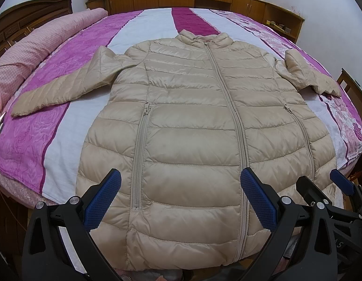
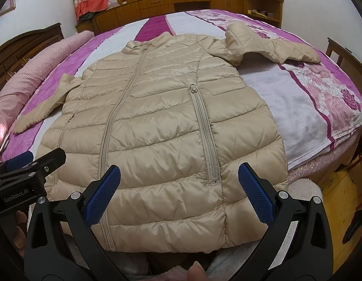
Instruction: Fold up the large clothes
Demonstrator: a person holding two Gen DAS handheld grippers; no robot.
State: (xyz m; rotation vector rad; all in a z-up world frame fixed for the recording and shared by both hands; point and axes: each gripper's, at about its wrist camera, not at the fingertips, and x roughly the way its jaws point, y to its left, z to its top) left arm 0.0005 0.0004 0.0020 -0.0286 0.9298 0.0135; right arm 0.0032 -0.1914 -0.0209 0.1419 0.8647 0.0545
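Note:
A beige quilted puffer jacket [image 1: 195,126] [image 2: 157,126] lies flat and front-up on the bed, zipped, collar toward the far side. Its left sleeve [image 1: 64,86] stretches out over the purple stripe; its right sleeve [image 2: 270,46] is bent and bunched. My left gripper [image 1: 181,199] hovers open above the hem, left of the centre zip, with nothing between its blue pads. My right gripper [image 2: 179,194] is open too, over the hem by the right pocket zip. Each gripper shows at the other view's edge: the right gripper [image 1: 326,192], the left gripper [image 2: 33,164].
The bed carries a purple, white and floral cover [image 1: 40,140]. A pink rolled quilt [image 1: 28,53] lies along its left side by a dark wooden headboard [image 1: 28,16]. Wooden cabinets [image 2: 181,2] line the far wall. A chair [image 2: 345,53] stands at the right. A thumb [image 2: 196,271] shows below.

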